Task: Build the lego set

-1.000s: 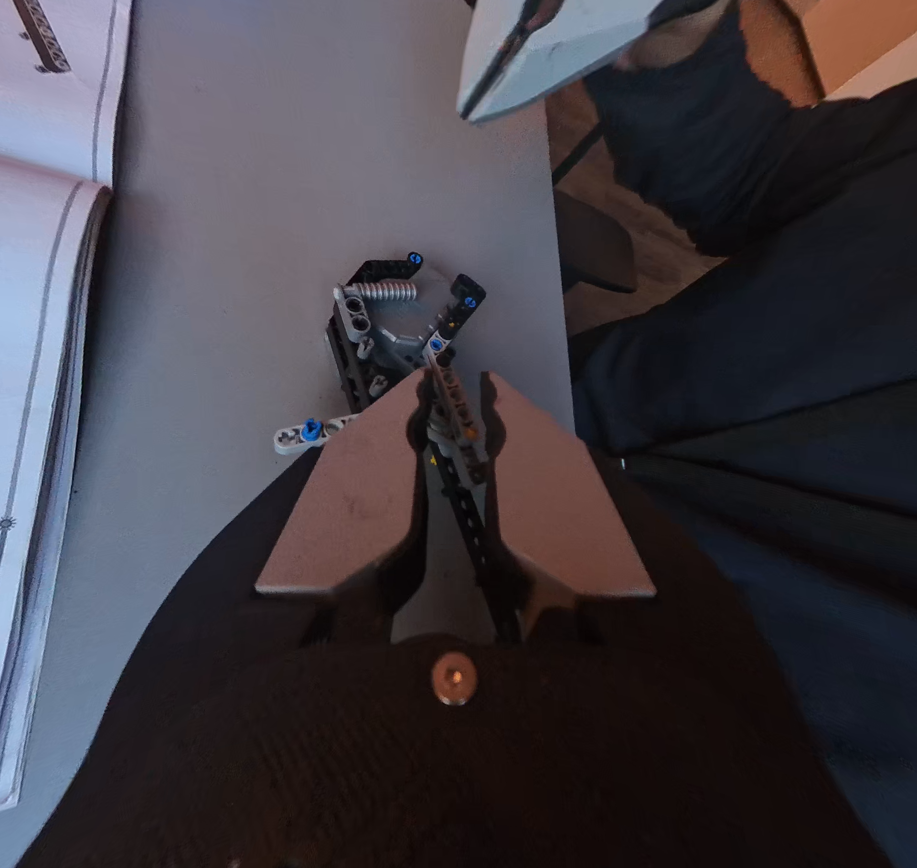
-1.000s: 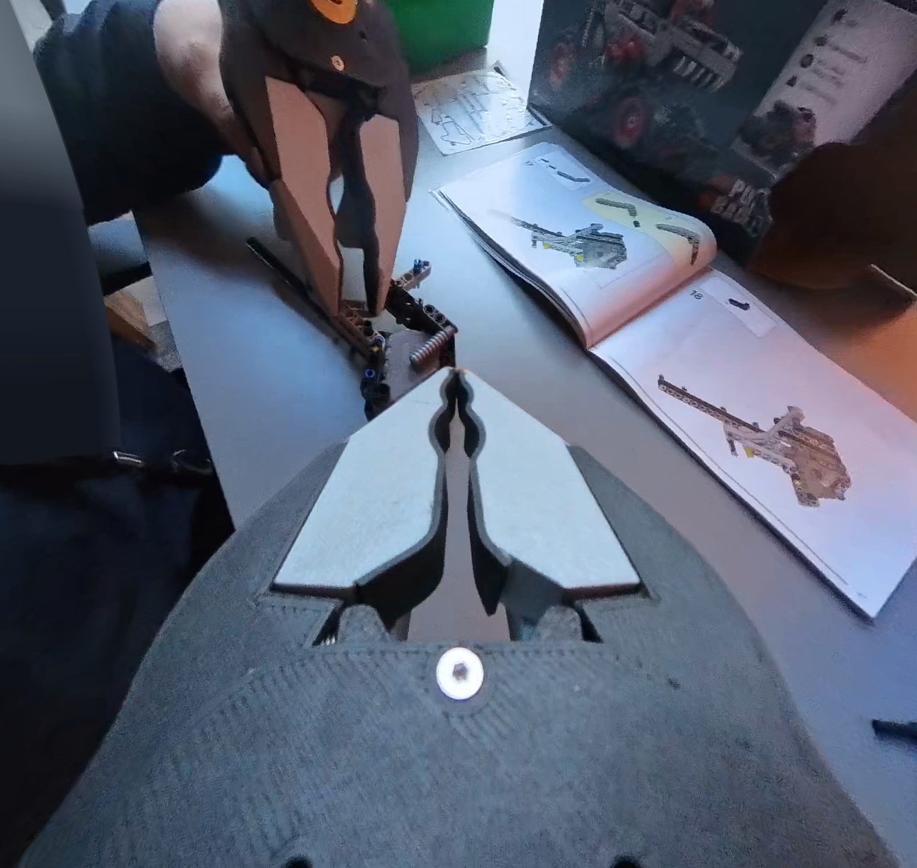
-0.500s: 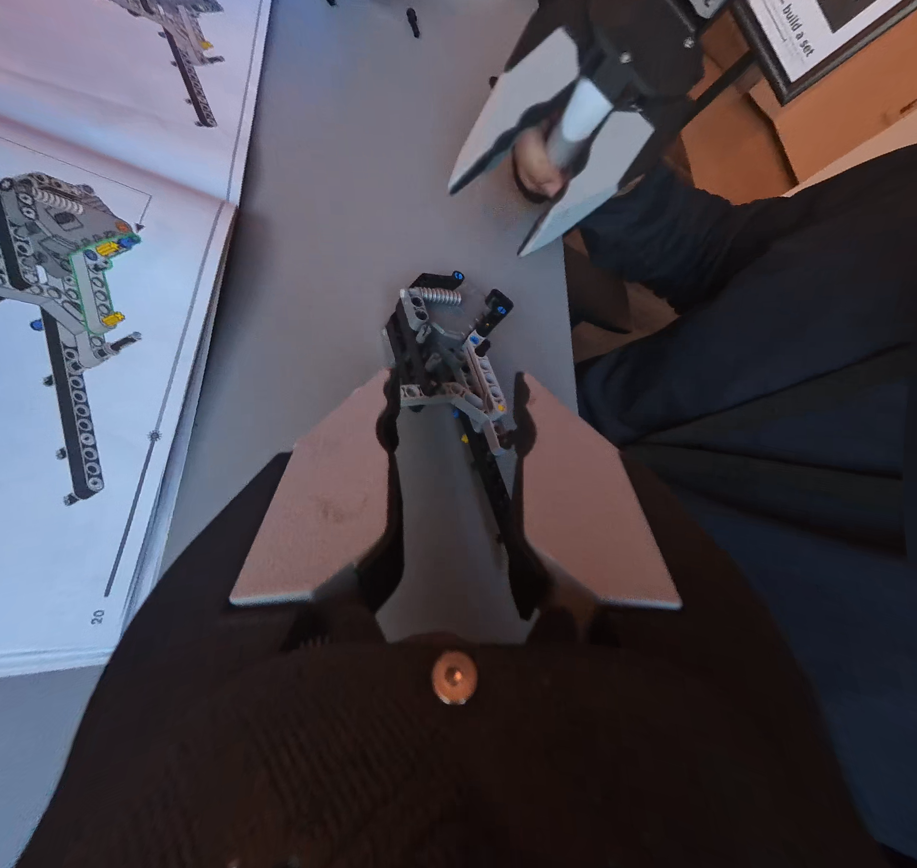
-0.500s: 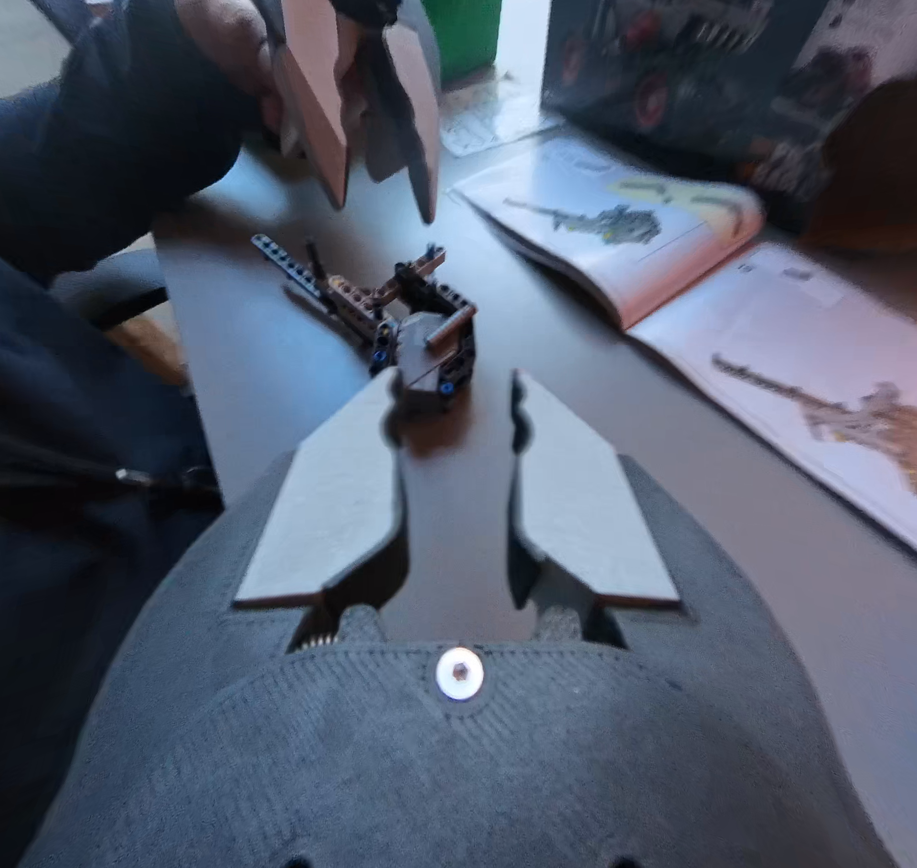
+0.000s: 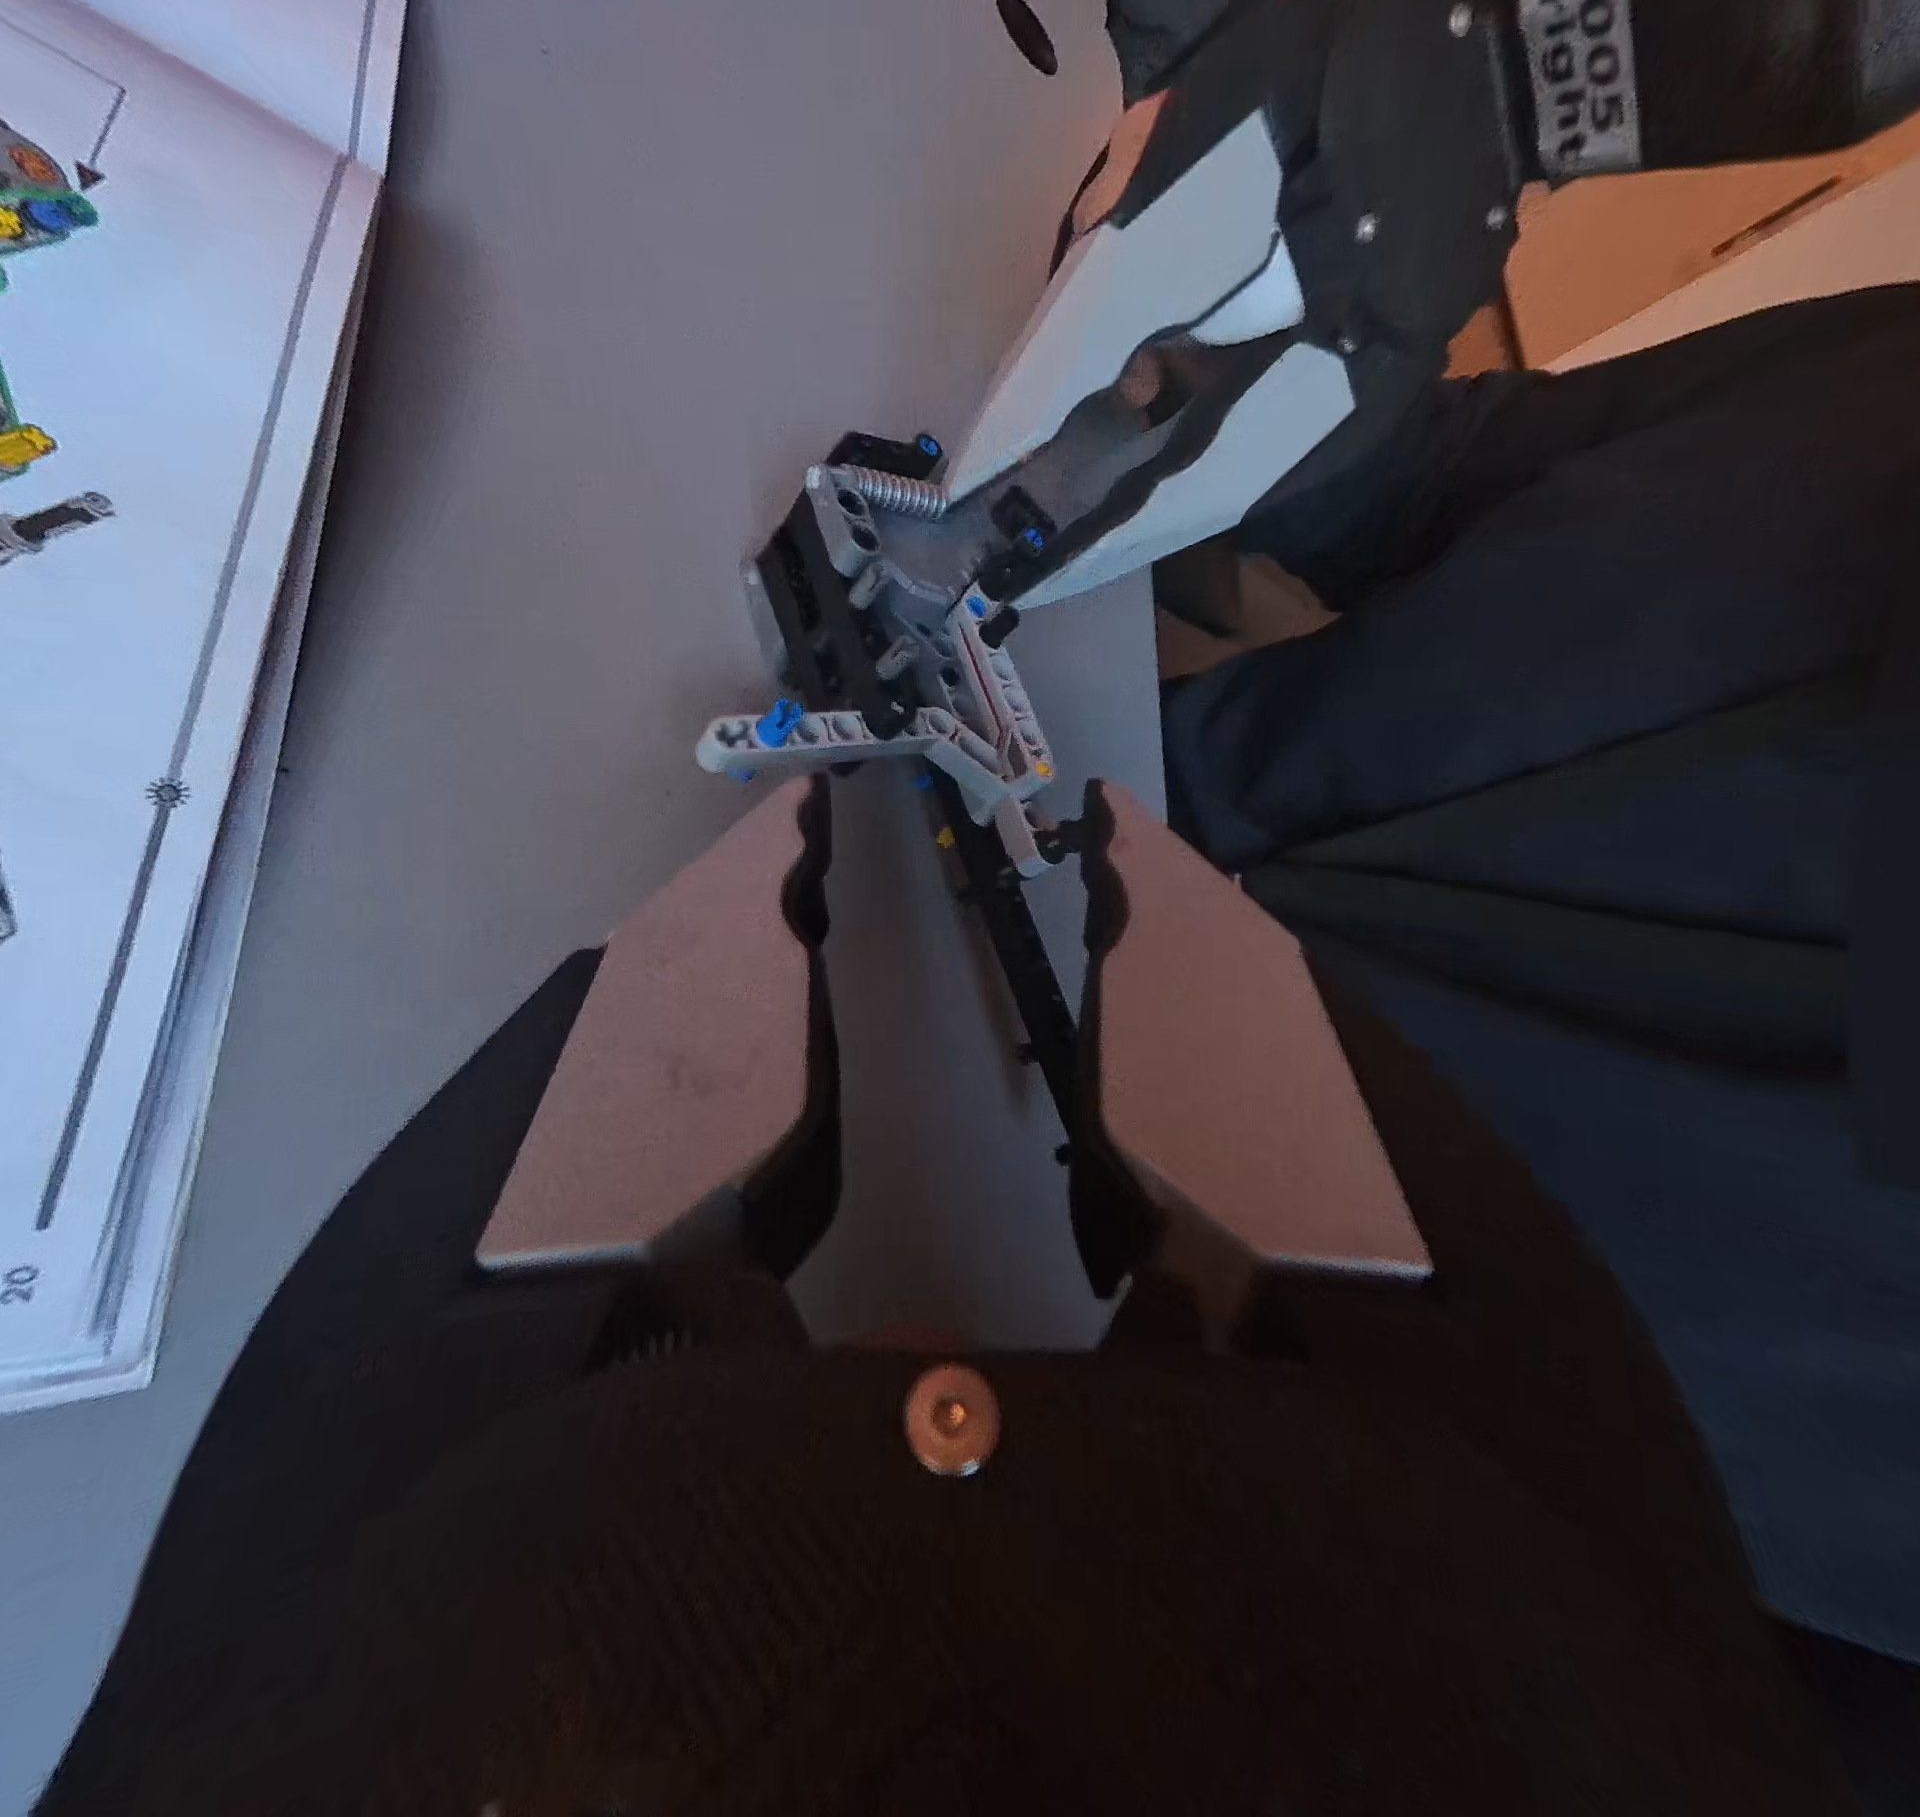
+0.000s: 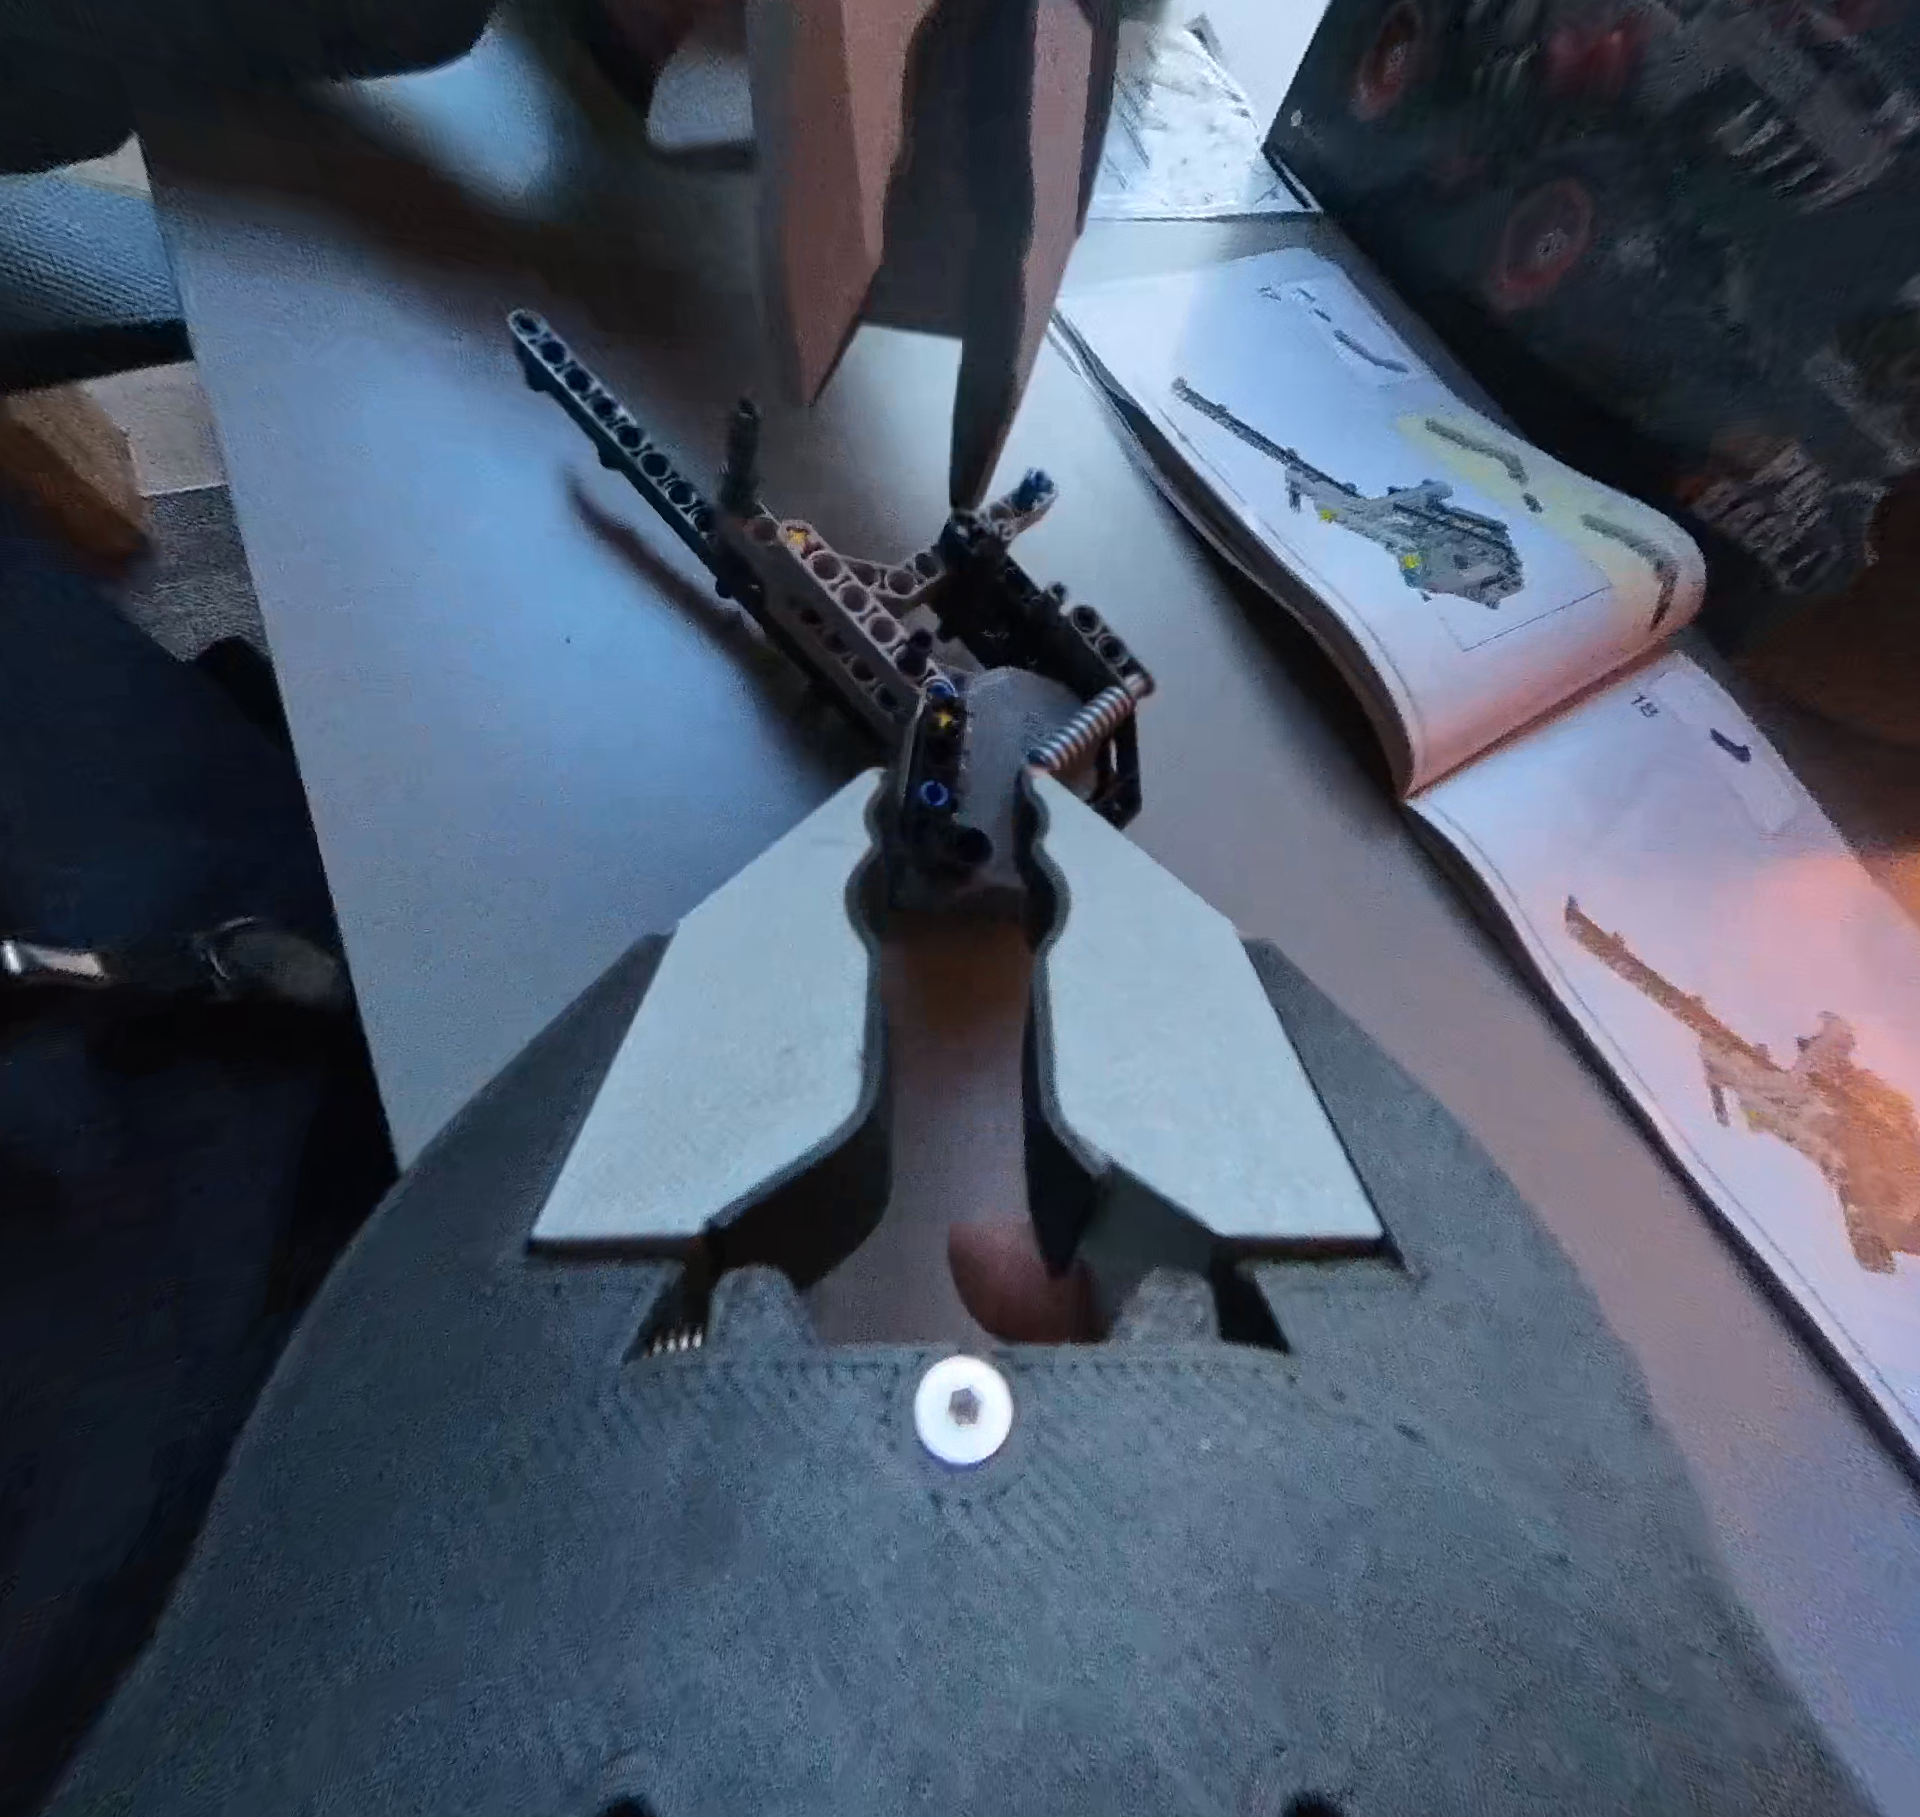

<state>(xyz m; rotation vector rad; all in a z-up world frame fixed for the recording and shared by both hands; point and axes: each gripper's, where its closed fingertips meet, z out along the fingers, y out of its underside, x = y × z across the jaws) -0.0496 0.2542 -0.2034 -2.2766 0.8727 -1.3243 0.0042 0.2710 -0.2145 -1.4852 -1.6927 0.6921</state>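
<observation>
The lego assembly lies on the grey table: grey and black beams, a metal spring and a long black beam that runs back between my left fingers. My left gripper is open and empty, just behind the assembly. In the right wrist view it hangs above the assembly, tips pointing down. My right gripper is shut on the assembly's black and grey end next to the spring. It also shows in the left wrist view.
An open instruction booklet lies beside the assembly, and shows at the left of the left wrist view. The dark lego box stands behind it. The table edge is close by the assembly, with a person's dark clothing past it. One gripper's finger ends stand about 7 cm off the other's.
My left gripper let go of the assembly's beam, opened and drew back. My right gripper opened, moved in and closed on the end by the spring.
</observation>
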